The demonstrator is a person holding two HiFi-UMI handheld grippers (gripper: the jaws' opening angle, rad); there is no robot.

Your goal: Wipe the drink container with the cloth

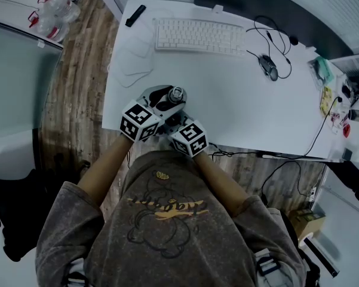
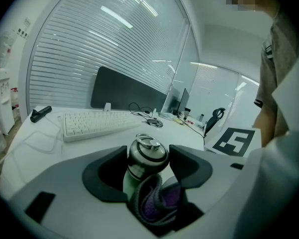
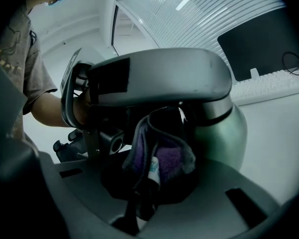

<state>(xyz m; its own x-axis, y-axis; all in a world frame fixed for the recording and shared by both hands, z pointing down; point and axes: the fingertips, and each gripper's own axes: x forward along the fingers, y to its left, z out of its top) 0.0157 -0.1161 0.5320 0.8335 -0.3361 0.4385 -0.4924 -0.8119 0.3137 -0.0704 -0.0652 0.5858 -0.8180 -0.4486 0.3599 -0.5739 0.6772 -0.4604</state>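
Near the edge of the worktop (image 1: 239,100), well apart from the keyboard (image 1: 198,36), the drink container (image 2: 147,158) is clamped between the jaws of the left hand-held gripper (image 2: 148,169). On its side away from the keyboard, the right hand-held gripper (image 3: 159,151) is closed on the purple cloth (image 3: 164,159), which touches the container's body.
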